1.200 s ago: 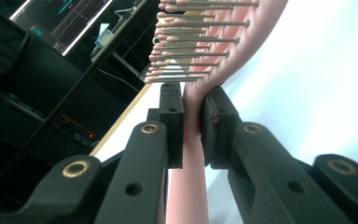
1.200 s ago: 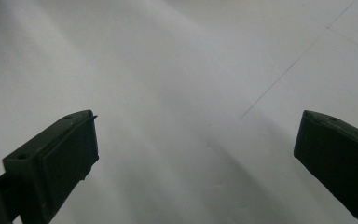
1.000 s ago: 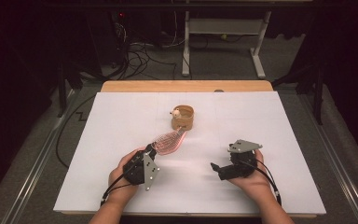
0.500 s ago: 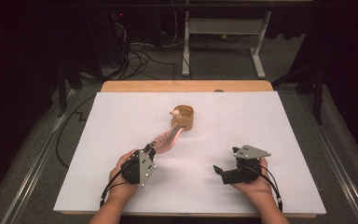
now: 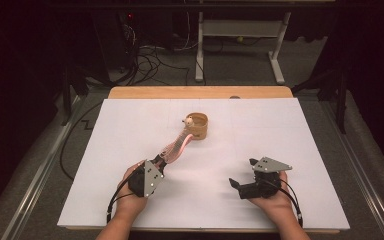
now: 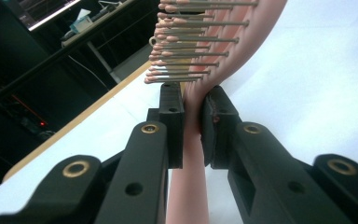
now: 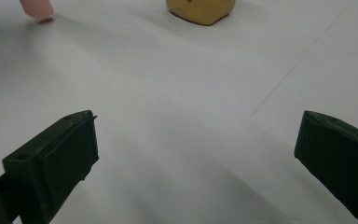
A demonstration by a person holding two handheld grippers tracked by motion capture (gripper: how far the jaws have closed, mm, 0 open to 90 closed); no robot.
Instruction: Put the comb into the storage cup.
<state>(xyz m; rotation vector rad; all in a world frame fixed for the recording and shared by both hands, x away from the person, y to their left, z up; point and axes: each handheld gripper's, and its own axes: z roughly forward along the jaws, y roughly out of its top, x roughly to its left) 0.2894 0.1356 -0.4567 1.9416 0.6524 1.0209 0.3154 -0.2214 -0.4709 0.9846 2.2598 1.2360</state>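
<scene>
My left gripper (image 5: 163,159) is shut on the handle of a pink hairbrush (image 5: 178,145), which slants up and away over the white table sheet. In the left gripper view the handle (image 6: 192,154) is pinched between both pads, and rows of metal bristles (image 6: 191,46) stick out to the left above them. The brush's far end reaches a short tan round container (image 5: 199,126) at the table's middle. My right gripper (image 5: 244,173) rests in a hand near the front right, jaws open and holding nothing (image 7: 196,154). Ahead of it lie the tan container (image 7: 200,9) and a pink brush end (image 7: 36,8).
A white sheet (image 5: 290,130) covers the table, with a wooden edge (image 5: 200,92) along the far side. Beyond it are a dark floor with cables (image 5: 150,55) and a white desk frame (image 5: 240,30). A small pale piece (image 5: 186,120) sits at the container's rim.
My right gripper has drifted a little toward the front edge and to the right. The left gripper and the brush have stayed in place.
</scene>
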